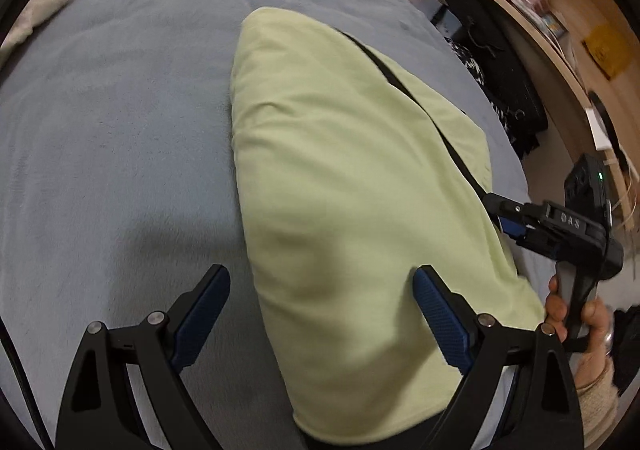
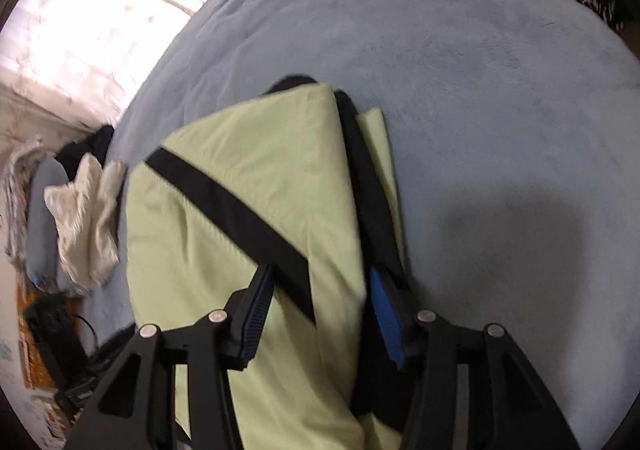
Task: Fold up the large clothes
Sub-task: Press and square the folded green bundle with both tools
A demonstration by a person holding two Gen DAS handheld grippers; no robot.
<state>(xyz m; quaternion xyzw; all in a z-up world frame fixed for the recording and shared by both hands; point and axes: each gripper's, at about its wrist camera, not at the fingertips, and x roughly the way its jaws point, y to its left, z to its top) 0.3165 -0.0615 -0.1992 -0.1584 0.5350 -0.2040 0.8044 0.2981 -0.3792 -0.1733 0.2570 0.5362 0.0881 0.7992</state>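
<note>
A pale green garment (image 1: 340,150) with black bands lies folded lengthwise on the blue-grey bed cover (image 1: 120,130). My left gripper (image 1: 320,274) is open wide just above the garment's near left edge, one finger over the bed cover and one over the cloth. A person's hand (image 1: 580,318) holds my right gripper (image 1: 500,212) at the garment's right edge. In the right wrist view my right gripper (image 2: 320,272) has its jaws apart over the garment (image 2: 180,250), straddling a fold and a black band. Its pads do not press on the cloth.
A crumpled cream cloth (image 1: 40,6) (image 2: 88,218) lies at the bed's far corner. Wooden shelves (image 1: 540,10) with boxes and a black bag (image 1: 500,62) stand beside the bed. Bare bed cover (image 2: 480,90) stretches around the garment.
</note>
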